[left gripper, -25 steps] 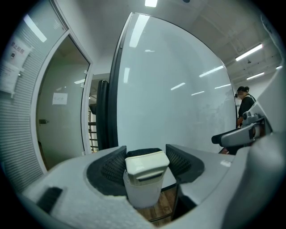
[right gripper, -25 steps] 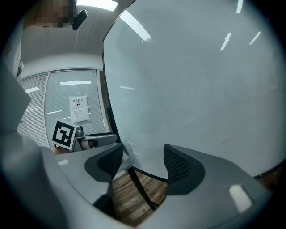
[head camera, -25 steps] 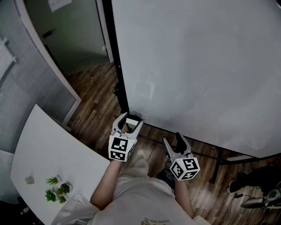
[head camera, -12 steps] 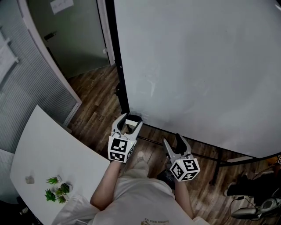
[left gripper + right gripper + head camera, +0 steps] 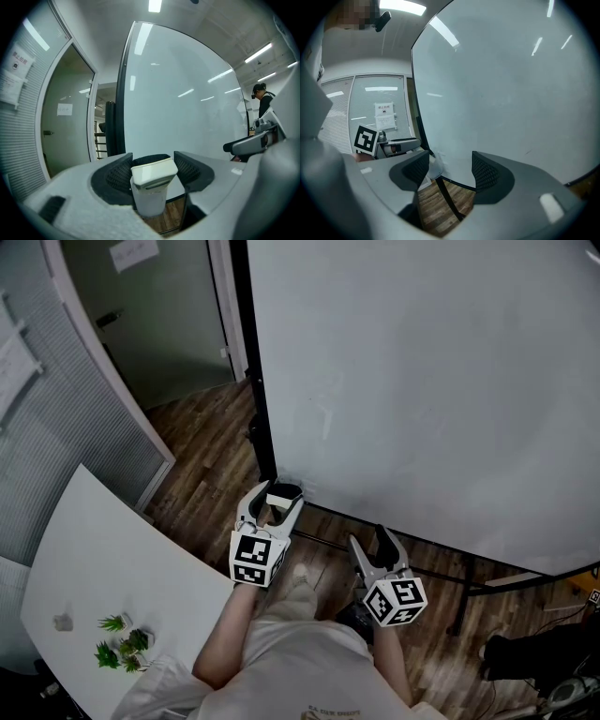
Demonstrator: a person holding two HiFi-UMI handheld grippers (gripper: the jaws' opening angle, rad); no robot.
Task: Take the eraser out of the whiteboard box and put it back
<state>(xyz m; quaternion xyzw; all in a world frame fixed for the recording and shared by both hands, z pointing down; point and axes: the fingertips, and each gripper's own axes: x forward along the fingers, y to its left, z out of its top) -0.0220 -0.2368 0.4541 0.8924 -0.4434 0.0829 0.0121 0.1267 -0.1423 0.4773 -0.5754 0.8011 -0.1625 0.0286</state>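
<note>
A white eraser (image 5: 153, 174) stands upright between the ribbed pads of my left gripper (image 5: 152, 164), which is shut on it. Under the eraser is the white whiteboard box (image 5: 149, 202); I cannot tell whether the eraser's foot is inside it. In the head view the left gripper (image 5: 277, 495) is at the whiteboard's (image 5: 422, 381) lower left corner, with the eraser (image 5: 279, 499) at its tips. To its right my right gripper (image 5: 369, 538) hangs open and empty, short of the board's bottom edge. The right gripper view shows its jaws (image 5: 450, 168) apart over the floor, with the box (image 5: 433, 165) past them.
The large whiteboard fills the right side on a black stand (image 5: 464, 596). A white table (image 5: 103, 559) with small green plants (image 5: 122, 645) lies at the lower left. A glass partition with blinds (image 5: 56, 427) and a doorway are at the far left. The floor is wood.
Both grippers have kept their places. The head view has drifted slightly, and the eraser's white top shows a little more between the left jaws.
</note>
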